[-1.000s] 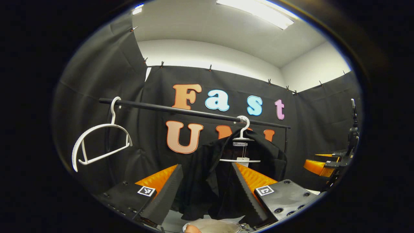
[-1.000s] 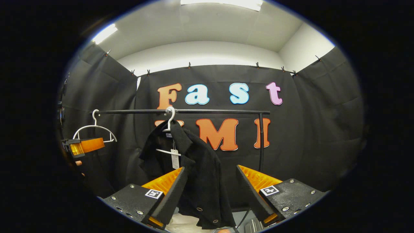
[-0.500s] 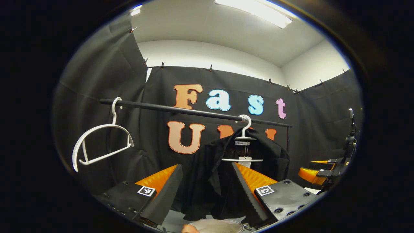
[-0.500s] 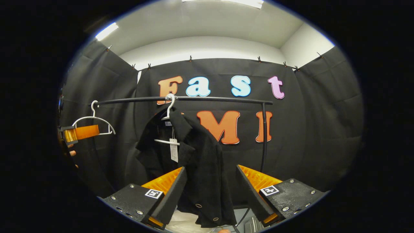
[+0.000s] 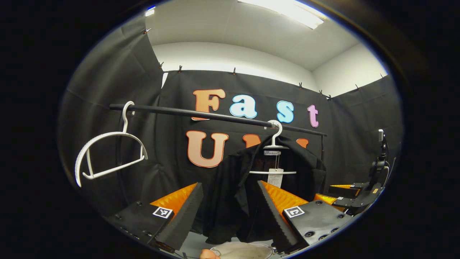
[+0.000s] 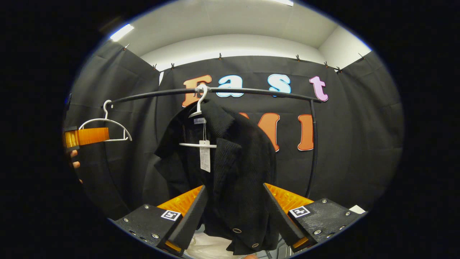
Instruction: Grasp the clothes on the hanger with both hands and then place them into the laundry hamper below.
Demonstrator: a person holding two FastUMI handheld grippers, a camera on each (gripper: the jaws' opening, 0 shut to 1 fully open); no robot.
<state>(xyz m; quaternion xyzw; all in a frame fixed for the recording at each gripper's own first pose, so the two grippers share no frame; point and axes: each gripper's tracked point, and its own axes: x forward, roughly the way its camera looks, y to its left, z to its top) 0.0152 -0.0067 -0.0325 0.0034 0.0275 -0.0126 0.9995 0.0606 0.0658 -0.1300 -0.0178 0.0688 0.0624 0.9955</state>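
In the left gripper view, the left hand-held gripper [image 5: 228, 212] points with fingers spread wide at a black garment [image 5: 251, 194] draped on a white hanger [image 5: 275, 144] near the right end of a black rail [image 5: 201, 115]; an empty white hanger [image 5: 107, 151] hangs near the rail's left end, and the pale rim of what looks like the laundry hamper [image 5: 244, 250] shows below the cloth. At the right edge, the other hand-held gripper [image 5: 345, 196] waits level with the garment. In the right gripper view, the right hand-held gripper [image 6: 233, 216] is likewise released, its fingers framing the garment's [image 6: 230, 169] lower hem without pressing it; the garment's hanger [image 6: 199, 104] hooks the rail [image 6: 251, 91] just left of its middle. The approach appears under way, with no grasp yet made. The next move likely calls for bringing both grippers onto the fabric, closing, then lifting it clear of the hanger.
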